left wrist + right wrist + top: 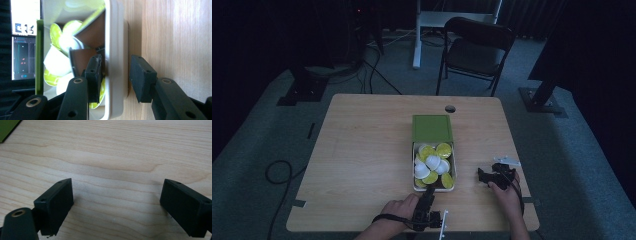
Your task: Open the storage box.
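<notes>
A white box (414, 170) of yellow-green and white coffee capsules (432, 162) sits mid-table, its green lid (432, 128) slid toward the far side. My left gripper (427, 192) stands at the box's near end. In the left gripper view, my left gripper (116, 75) straddles the box's wall (116, 37), one pad inside beside a brown capsule (82, 58) and one outside. Thin gaps show on both sides of the wall, so the jaws are open. My right gripper (482, 176) rests right of the box. In its own view, my right gripper (117, 202) is open over bare wood.
The wooden table (362, 150) has a cable hole (450, 108) near its far edge. A black folding chair (477, 50) stands behind the table and cables (279, 172) lie on the floor at left. A lit screen (23, 50) shows beyond the box.
</notes>
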